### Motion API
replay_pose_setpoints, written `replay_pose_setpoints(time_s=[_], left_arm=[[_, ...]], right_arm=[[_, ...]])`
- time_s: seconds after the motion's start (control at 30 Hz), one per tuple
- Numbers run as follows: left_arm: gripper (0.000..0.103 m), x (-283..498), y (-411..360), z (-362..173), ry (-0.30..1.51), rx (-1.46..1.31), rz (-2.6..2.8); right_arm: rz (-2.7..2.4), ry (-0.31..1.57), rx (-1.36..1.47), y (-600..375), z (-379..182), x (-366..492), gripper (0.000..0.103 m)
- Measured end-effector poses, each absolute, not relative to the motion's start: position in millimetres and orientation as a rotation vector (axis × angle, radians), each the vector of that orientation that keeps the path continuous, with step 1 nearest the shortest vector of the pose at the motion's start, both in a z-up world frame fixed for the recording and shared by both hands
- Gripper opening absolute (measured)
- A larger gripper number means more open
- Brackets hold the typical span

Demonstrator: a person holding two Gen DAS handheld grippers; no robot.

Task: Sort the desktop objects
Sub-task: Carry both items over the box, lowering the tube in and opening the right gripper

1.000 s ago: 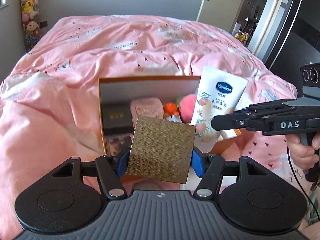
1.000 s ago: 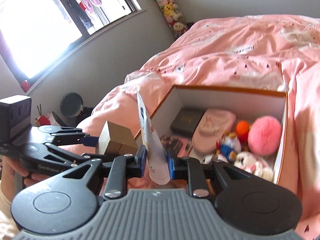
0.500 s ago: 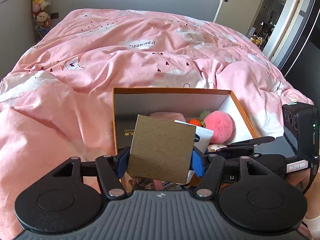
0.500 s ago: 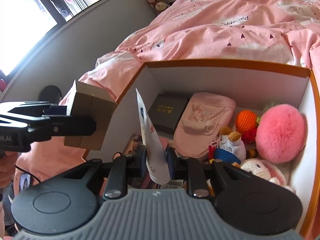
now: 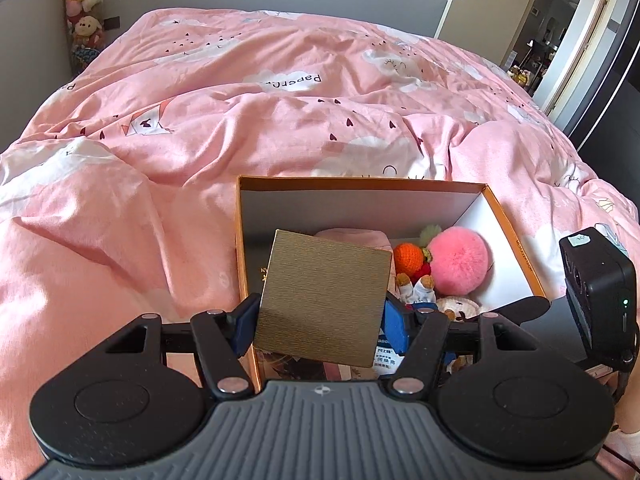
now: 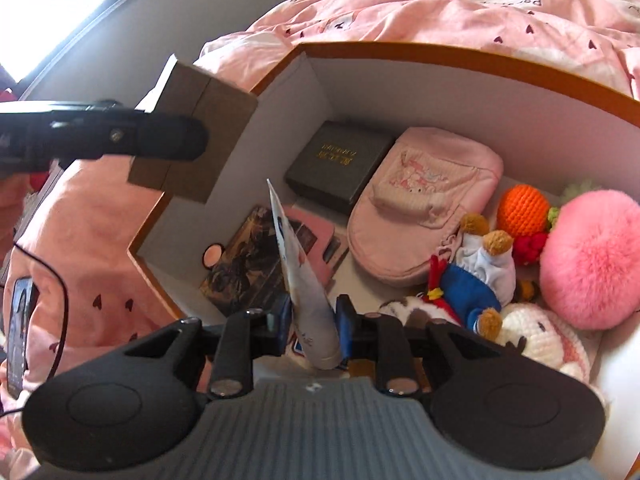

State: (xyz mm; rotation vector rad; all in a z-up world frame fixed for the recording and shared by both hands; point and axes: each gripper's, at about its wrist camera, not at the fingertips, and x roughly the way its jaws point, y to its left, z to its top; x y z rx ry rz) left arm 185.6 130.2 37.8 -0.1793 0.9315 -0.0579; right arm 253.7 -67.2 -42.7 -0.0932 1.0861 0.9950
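Observation:
My left gripper (image 5: 320, 322) is shut on a square gold-brown box (image 5: 323, 298) and holds it over the near left corner of the orange-rimmed storage box (image 5: 360, 181). The gold-brown box also shows in the right wrist view (image 6: 200, 132) above the storage box's left wall (image 6: 276, 120). My right gripper (image 6: 313, 322) is shut on a white Vaseline tube (image 6: 298, 276), low inside the storage box above a dark booklet (image 6: 240, 264).
Inside the storage box lie a dark flat case (image 6: 338, 166), a pink pouch (image 6: 420, 204), an orange knitted ball (image 6: 522, 210), a pink pompom (image 6: 592, 260) and small plush dolls (image 6: 472, 272). The box sits on a pink duvet (image 5: 240, 100). A phone (image 6: 18, 332) lies at the left.
My right gripper has carried the tube down into the storage box. My left gripper has moved closer over the box's left corner with the gold-brown box still held.

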Motion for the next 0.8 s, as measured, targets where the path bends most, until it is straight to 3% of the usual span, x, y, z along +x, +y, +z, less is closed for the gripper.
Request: replay_pose_setpoints(time_s=[0.17, 0.43, 0.8], left_arm=[[0.072, 191, 132, 38, 0.938, -0.173, -0.054], [0.072, 212, 126, 38, 0.967, -0.153, -0.060], [0.072, 247, 112, 25, 1.033, -0.173, -0.032]], right_arm=[[1.029, 1.057, -0.118, -69, -31, 253, 0.033], [1.082, 1.066, -0.107, -72, -23, 245, 0.031], [1.036, 0.967, 0.065, -120, 17, 251, 0.051]])
